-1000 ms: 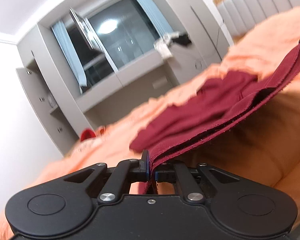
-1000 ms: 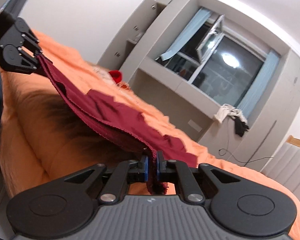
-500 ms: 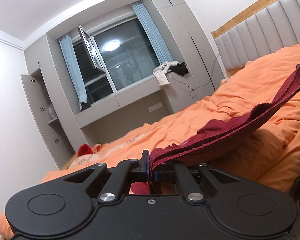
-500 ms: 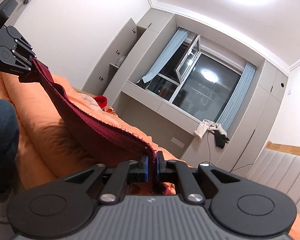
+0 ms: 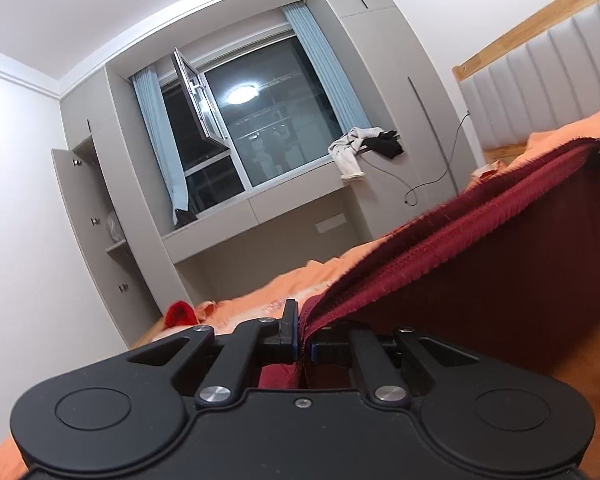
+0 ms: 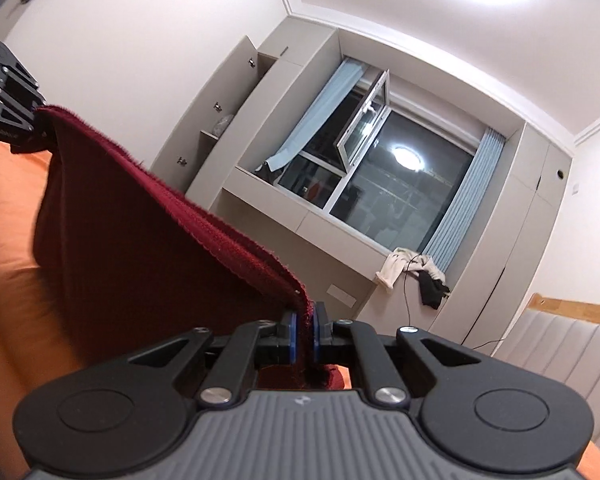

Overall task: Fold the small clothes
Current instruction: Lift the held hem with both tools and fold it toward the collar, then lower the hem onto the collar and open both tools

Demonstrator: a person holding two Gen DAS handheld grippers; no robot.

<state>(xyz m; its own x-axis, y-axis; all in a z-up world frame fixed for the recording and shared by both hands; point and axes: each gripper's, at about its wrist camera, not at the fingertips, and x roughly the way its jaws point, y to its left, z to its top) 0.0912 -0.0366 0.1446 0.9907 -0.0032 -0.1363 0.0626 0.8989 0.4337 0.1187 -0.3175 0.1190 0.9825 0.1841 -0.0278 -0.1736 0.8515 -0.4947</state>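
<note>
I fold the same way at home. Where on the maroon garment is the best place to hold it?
At its two top corners, as here: left gripper and right gripper each pinch one end of the fuzzy edge, so the maroon garment hangs flat.

Dark red cloth hangs taut btwn both grippers, blocking the gap between them. Orange bed close below. Open air above cloth, up to window wall & headboard.

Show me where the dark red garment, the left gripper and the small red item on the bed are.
dark red garment (image 5: pixel 500 280), left wrist view, hanging panel.
left gripper (image 5: pixel 303 344), left wrist view, between its fingertips.
small red item (image 5: pixel 179 313), left wrist view, its middle.
</note>
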